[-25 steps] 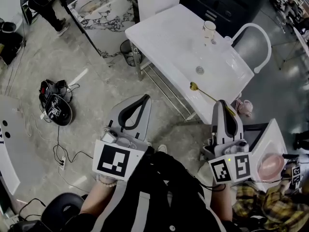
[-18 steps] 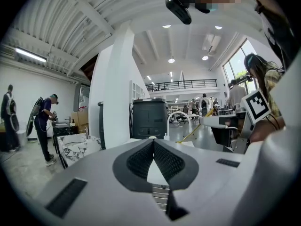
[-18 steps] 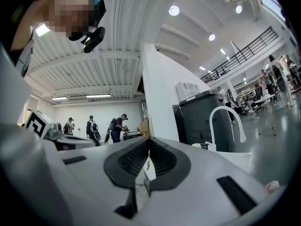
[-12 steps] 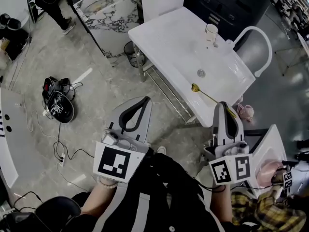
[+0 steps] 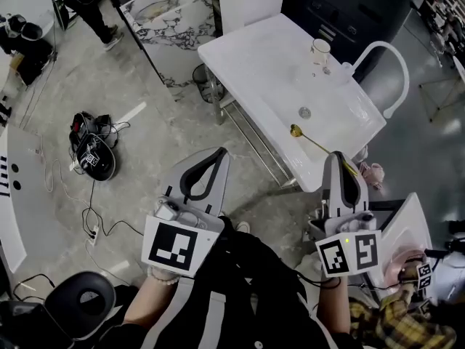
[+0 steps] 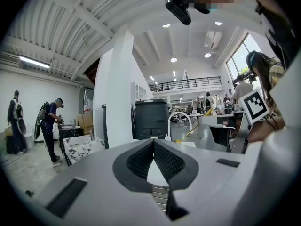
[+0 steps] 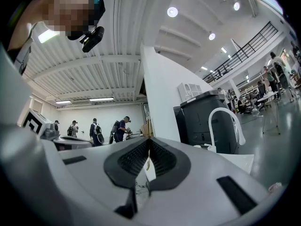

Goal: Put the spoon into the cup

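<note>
A white cup stands upright near the far edge of the white table. The golden spoon lies by the table's near corner, bowl toward the table's middle and handle over the edge. My right gripper is shut and empty, its tips just short of the spoon's handle end. My left gripper is also shut and empty, held over the floor left of the table. In each gripper view the jaws meet at the tips, left gripper and right gripper, with nothing between them.
A small round object lies on the table between cup and spoon. A white chair stands right of the table. A black device with cables lies on the floor, left. A marble-topped table stands behind. Another person's sleeve shows at lower right.
The head view has drifted a little, so the table sits slightly further right and lower. Both grippers hold the same pose. The other person at lower right has moved down.
</note>
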